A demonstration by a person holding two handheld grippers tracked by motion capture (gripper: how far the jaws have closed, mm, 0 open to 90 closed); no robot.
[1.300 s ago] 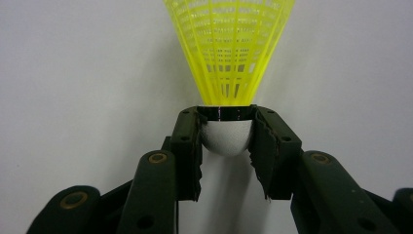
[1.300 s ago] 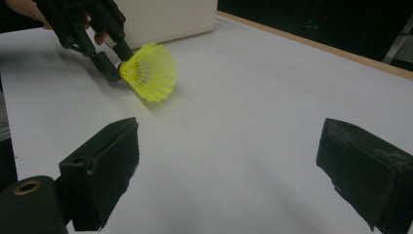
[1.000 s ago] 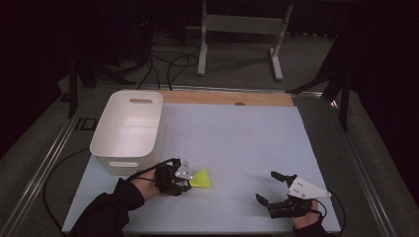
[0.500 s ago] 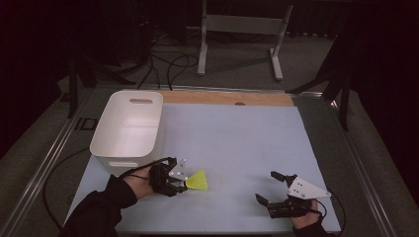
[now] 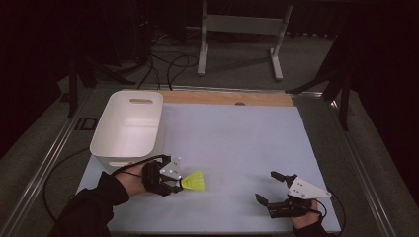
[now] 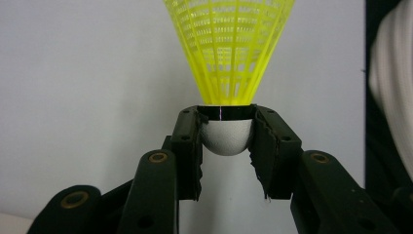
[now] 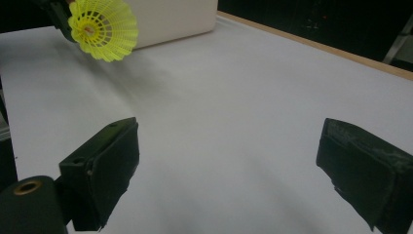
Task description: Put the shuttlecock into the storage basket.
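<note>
Nearest the bottom edge of the high view, on the person's own right: right gripper (image 5: 271, 190), jaws spread wide with nothing between them, low over the pale blue table (image 5: 237, 133), held in a hand barely clear of the frame's edge. In the right gripper view, the same wide gap, bare table surface between the two black pads. A little farther in and to the left: left gripper (image 5: 174, 183), clamped on the white rounded cork of a yellow shuttlecock (image 5: 193, 180), skirt pointing toward the table's middle. In the left gripper view, both pads (image 6: 187, 146) pressed against the sides of the cork, the yellow mesh skirt of the shuttlecock (image 6: 231, 53) flaring away from the jaws, off the table. Seen from the right gripper view, the shuttlecock (image 7: 103, 29) hanging clear above the surface, open end facing the camera. Just beyond the left hand: white plastic bin (image 5: 148, 103), empty, with a slot handle at its far end. Farther still: a wooden strip (image 5: 227, 98) along the table's far edge, then dark floor with cables and a grey metal stand (image 5: 239, 34).
</note>
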